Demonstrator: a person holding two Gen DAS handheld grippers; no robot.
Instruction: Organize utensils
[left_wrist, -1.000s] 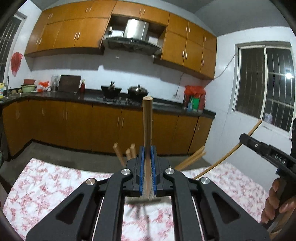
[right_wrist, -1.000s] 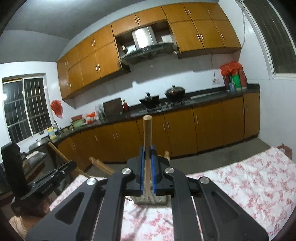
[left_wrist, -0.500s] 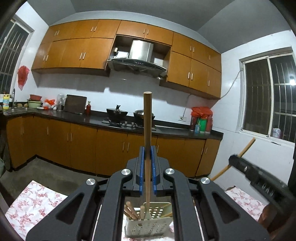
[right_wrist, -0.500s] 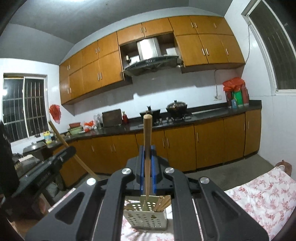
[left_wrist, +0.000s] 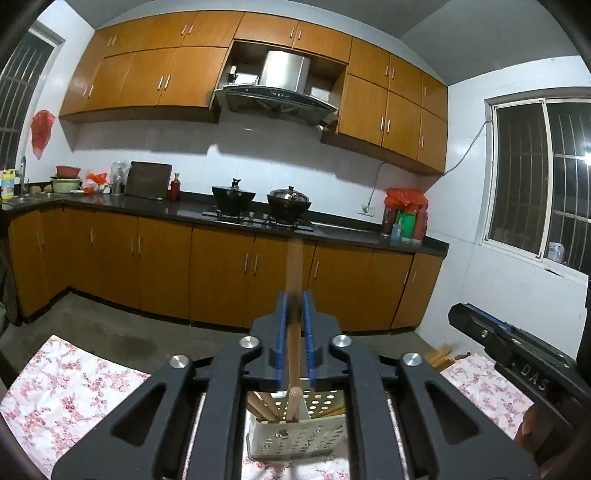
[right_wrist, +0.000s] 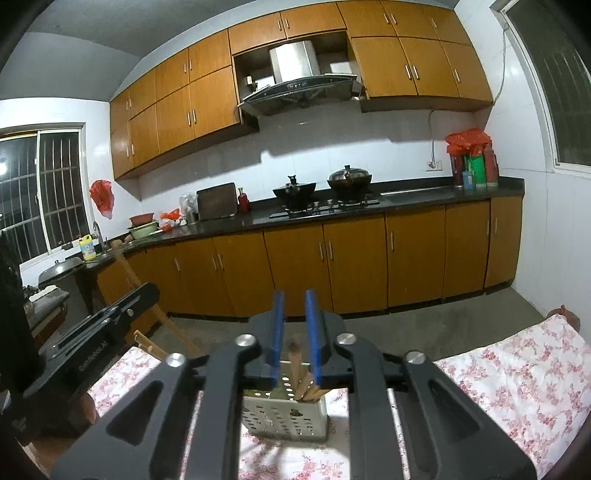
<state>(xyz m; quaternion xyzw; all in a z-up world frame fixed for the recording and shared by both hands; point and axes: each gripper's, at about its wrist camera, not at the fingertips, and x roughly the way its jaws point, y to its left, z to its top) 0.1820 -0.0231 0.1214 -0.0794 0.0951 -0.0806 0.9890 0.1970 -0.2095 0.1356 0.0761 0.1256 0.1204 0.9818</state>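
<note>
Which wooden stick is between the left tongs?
The tall upright wooden stick, rising between the opening left tongs, lower end in the white perforated caddy; the other sticks lean low inside.

The wooden stick (left_wrist: 294, 280) between the left gripper's (left_wrist: 294, 332) opening jaws is smearing with motion blur, so contact with the pads is unclear. The gripper body is hiding much of the perforated holder (left_wrist: 295, 435). Another stick (right_wrist: 294, 354) is showing blurred between the right gripper's (right_wrist: 294, 332) opening jaws.
</note>
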